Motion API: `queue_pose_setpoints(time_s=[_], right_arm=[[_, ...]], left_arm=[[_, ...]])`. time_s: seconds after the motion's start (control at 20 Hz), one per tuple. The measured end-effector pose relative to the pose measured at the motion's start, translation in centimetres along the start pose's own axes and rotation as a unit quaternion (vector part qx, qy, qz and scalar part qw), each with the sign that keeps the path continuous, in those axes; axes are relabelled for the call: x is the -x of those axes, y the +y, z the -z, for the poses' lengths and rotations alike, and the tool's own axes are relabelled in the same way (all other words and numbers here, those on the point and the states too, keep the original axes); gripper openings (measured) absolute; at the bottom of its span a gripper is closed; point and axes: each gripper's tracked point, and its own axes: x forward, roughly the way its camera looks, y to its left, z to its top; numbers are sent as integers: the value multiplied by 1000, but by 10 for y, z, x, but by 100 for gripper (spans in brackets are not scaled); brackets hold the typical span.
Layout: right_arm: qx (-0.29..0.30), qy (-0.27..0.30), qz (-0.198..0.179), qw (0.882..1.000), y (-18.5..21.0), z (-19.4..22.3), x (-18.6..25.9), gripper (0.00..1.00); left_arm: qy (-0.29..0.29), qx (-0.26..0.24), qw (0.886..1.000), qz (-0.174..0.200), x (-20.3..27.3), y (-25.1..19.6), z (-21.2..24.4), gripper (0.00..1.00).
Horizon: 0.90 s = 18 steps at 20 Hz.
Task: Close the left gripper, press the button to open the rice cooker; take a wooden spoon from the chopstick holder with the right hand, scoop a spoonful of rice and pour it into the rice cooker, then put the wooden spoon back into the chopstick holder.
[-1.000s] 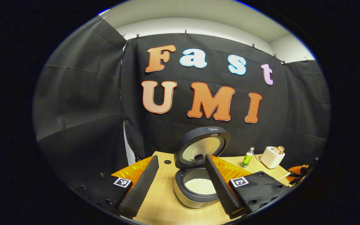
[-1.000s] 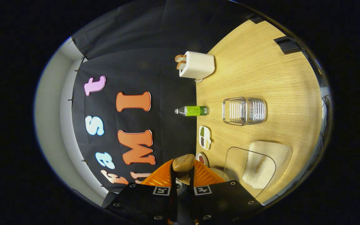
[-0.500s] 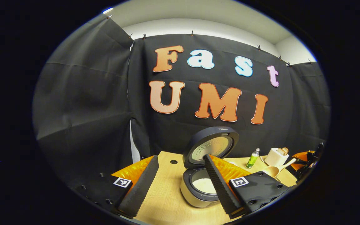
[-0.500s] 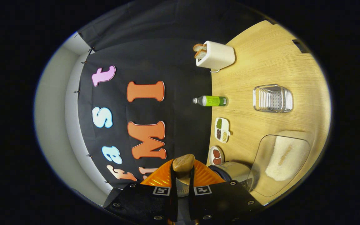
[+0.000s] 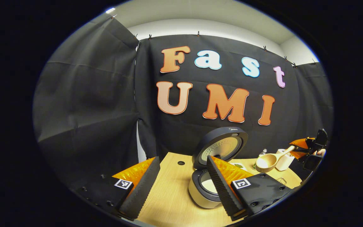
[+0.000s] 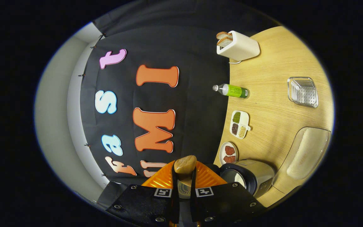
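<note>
Left gripper view: left claw (image 5: 181, 186) spread wide, nothing between fingers, hovering over table (image 5: 169, 201). Cooker (image 5: 208, 189) on table just past the right finger, lid (image 5: 221, 148) up, so button step looks done; claw probably parked clear so the spoon can work. White rice in the pot, mostly hidden behind the right finger. Right claw (image 5: 307, 146) far right, off the table, holding spoon (image 5: 268, 160) by the handle, bowl pointing toward cooker and roughly level. Spoon looks empty, hard to be sure at this size. Its jaws can't be made out here. Bottle and toaster partly hidden behind spoon bowl.

Right gripper view: camera rolled sideways, table (image 6: 273, 104) runs down the right side. Right claw (image 6: 184, 186) pinching spoon (image 6: 184, 164); fingers nearly together with the handle between, wood end poking out past the tips. Spoon bowl not visible, so load can't be checked. Cooker (image 6: 250, 179) low right, near claw, partly cut off by claw body. Holder (image 6: 303, 91) well apart at far table edge, looks empty. Rice tub (image 6: 307, 151) clear, beside cooker, cut at edge. Also toaster (image 6: 239, 47) with bread, bottle (image 6: 232, 90), tray (image 6: 239, 124), plate (image 6: 228, 152) along the wall.

Judgement: spoon likely heading back to holder; sideways roll fits a pour just made.
</note>
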Motion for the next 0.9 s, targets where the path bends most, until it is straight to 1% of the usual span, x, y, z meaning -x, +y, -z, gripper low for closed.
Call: queue_pose_setpoints(time_s=[0.25,0.45,0.75,0.9], right_arm=[[53,2,-5,999,21,20,-21,13],[77,12,-10,997,32,36,-31,13],[131,9,2,991,30,46,-43,13],[170,1,9,985,29,48,-46,13]], left_arm=[[2,3,1000,-5,0,8,2,98],[5,5,1000,-11,-2,17,6,98],[6,8,1000,-23,1,25,8,97],[7,8,1000,-28,1,34,10,98]])
